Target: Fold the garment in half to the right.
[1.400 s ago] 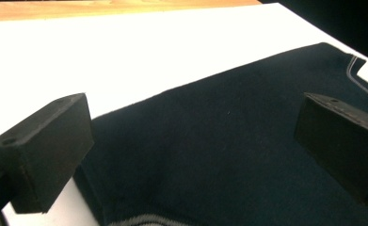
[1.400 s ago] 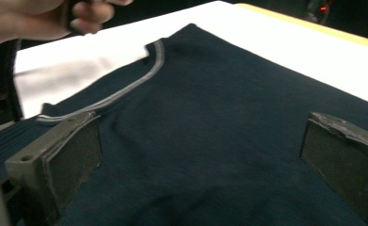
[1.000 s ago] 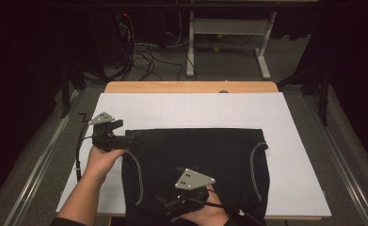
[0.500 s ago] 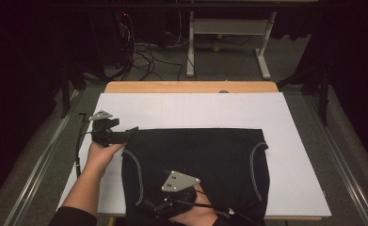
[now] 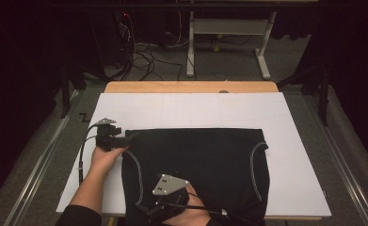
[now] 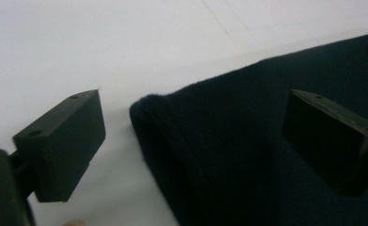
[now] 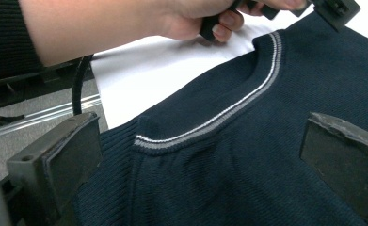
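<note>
Both grippers have crept leftward; left gripper (image 5: 131,136) narrowing around sweater (image 5: 196,165) corner, right gripper (image 7: 196,155) released; folding unstarted.

Dark navy sweater (image 7: 247,155) with a pale grey striped trim (image 7: 219,117); white bench (image 5: 196,110); black tongs (image 6: 191,141).

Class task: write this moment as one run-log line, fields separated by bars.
left gripper: jaws just closing, open astride sweater corner | right gripper: open above sweater's striped trim | sweater flat on white table
</note>
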The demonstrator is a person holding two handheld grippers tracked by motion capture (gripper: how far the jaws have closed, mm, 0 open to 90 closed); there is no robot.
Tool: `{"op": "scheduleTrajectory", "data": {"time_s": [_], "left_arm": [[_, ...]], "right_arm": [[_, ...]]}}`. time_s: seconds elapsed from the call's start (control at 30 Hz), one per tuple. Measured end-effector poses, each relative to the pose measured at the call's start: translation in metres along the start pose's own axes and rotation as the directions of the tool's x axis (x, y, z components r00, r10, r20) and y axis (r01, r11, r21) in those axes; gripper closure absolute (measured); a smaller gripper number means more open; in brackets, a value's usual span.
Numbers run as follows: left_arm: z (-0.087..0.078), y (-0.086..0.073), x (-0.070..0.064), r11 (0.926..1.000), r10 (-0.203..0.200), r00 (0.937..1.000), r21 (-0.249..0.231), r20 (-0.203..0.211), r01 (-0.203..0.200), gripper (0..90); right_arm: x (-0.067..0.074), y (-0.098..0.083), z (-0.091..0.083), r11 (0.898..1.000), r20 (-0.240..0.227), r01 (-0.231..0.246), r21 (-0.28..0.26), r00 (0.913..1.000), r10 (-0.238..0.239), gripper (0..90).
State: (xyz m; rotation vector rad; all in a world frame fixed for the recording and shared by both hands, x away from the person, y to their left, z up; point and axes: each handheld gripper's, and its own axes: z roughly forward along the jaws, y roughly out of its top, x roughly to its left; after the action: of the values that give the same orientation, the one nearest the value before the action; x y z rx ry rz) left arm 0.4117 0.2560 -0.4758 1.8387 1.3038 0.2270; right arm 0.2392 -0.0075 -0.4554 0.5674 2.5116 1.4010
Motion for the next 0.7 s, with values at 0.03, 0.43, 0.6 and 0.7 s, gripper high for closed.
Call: {"op": "scheduleTrajectory", "data": {"time_s": [0.03,0.43,0.6,0.7], "left_arm": [[0.002,0.000,0.000,0.9999,-0.004,1.0000,0.011,-0.006,0.004,8.7],[0.011,-0.005,-0.009,0.9969,0.059,0.9965,0.055,-0.060,-0.055,50.3],[0.011,-0.006,-0.010,0.9958,0.072,0.9969,0.059,-0.033,-0.070,65.6],[0.010,-0.007,-0.011,0.9954,0.079,0.9961,0.057,-0.039,-0.077,66.1]], "right_arm": [[0.001,0.000,0.001,1.000,-0.003,-0.001,-0.001,1.0000,0.001,0.4],[0.013,-0.004,0.015,0.996,-0.051,-0.005,0.086,0.9987,0.010,11.5],[0.019,-0.001,0.025,0.990,-0.064,-0.010,0.144,0.9977,0.019,16.7],[0.023,0.002,0.033,0.984,-0.065,-0.005,0.177,0.9978,0.016,16.6]]}}
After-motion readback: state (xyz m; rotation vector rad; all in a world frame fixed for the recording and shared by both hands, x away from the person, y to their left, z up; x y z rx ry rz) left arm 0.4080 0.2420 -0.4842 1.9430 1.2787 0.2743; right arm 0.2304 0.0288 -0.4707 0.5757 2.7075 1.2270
